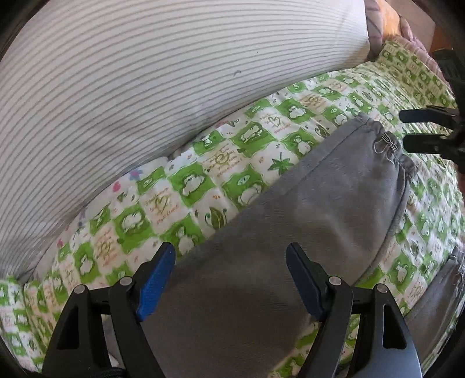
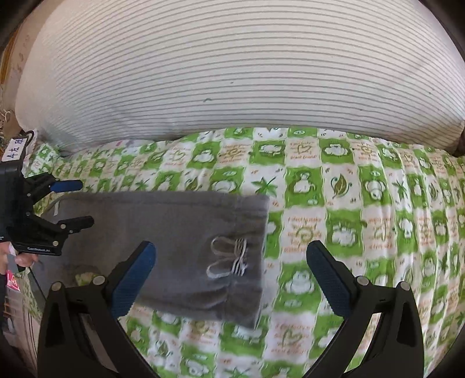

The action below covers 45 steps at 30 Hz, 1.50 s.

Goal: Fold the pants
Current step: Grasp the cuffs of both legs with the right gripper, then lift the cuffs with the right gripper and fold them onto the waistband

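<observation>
Your gray pants [image 1: 305, 221] lie flat on the bed, folded into a long narrow band of soft, brushed cotton-like cloth with a matte nap. The gathered elastic waistband [image 2: 250, 256] is puckered into small ruffles, and a striped white-and-gray drawstring [image 2: 229, 257] is tied on it in a loose bow. A straight stitched seam runs along the upper edge of the band in the left wrist view.

Your left gripper [image 1: 231, 279] hangs just over the leg end of the pants, its fingers spread wide with nothing between them; the blue pads have a fine knurled texture and sit on black, angular plastic arms with metal pins. Your right gripper [image 2: 231, 279] is at the waistband end, fingers likewise wide apart and gripping nothing, with the bow lying between them and the right finger out over bare cover. Whether either one touches the cloth, you cannot tell from these views.

Under the pants is a quilted bed cover [image 2: 363, 221] in a green-and-white check, printed with animals, leaves, hearts and small orange lettering. Behind it a plump pillow [image 2: 232, 67] in white fabric with thin gray stripes bulges along the cover's far edge. Past the pillow in the left view, purplish and orange bedding [image 1: 386, 20] is bunched up.
</observation>
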Available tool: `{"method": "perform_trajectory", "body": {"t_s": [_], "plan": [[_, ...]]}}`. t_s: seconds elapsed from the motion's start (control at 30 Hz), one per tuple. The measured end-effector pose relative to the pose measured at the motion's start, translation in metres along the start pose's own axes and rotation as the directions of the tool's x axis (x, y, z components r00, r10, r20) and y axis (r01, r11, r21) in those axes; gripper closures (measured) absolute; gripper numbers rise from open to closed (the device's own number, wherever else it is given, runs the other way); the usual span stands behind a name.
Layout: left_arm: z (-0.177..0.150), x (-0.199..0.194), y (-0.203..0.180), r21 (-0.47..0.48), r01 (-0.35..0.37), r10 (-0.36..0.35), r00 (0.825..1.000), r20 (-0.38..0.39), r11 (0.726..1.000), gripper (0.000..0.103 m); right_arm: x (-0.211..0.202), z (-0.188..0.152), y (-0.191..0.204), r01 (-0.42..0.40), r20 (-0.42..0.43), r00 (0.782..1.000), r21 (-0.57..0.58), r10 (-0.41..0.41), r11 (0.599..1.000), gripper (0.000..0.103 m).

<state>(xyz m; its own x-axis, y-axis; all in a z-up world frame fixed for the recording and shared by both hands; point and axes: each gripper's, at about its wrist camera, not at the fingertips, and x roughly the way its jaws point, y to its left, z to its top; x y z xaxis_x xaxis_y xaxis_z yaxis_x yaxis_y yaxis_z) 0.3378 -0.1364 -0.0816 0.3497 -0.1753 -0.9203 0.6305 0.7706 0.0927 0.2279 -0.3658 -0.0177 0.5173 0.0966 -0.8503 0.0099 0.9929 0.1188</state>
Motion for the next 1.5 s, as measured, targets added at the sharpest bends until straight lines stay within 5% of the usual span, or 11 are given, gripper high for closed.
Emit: {"method": "perform_trajectory", "body": {"t_s": [0.17,0.37,0.43,0.5,0.57,0.63,1.5], "plan": [[0.02,0.02,-0.001,0.035,0.097,-0.095,0.995,-0.041,0.995,0.024,0.019,0.012,-0.009,-0.006,-0.017,1.0,0.027,0.006,1.0,0.014],[0.017,0.052,-0.008,0.041,0.113,-0.108,0.988,-0.109,0.993,0.025,0.045,0.02,-0.021,-0.037,-0.048,0.998,0.082,0.041,0.996,0.03],[0.014,0.051,-0.007,0.017,0.151,-0.149,0.985,-0.09,0.988,0.043,0.049,0.019,-0.022,-0.029,-0.042,0.999,0.081,0.032,0.996,0.04],[0.011,0.042,-0.006,0.0,0.184,-0.184,0.981,-0.068,0.983,0.087,0.048,0.018,-0.021,-0.044,-0.031,0.998,0.086,0.046,0.995,0.065],[0.006,0.034,-0.006,0.001,0.171,-0.171,0.983,-0.064,0.985,0.097,0.04,0.016,-0.029,-0.095,-0.022,0.995,0.128,0.099,0.987,0.085],[-0.001,0.024,-0.01,0.014,0.171,-0.17,0.984,-0.054,0.985,0.098,0.026,0.013,-0.035,-0.098,0.001,0.995,0.143,0.099,0.985,0.092],[-0.105,-0.099,-0.074,-0.016,0.251,-0.246,0.961,0.128,0.968,0.099,-0.113,-0.1,0.021,-0.173,0.067,0.983,0.011,0.172,0.985,0.099]]}}
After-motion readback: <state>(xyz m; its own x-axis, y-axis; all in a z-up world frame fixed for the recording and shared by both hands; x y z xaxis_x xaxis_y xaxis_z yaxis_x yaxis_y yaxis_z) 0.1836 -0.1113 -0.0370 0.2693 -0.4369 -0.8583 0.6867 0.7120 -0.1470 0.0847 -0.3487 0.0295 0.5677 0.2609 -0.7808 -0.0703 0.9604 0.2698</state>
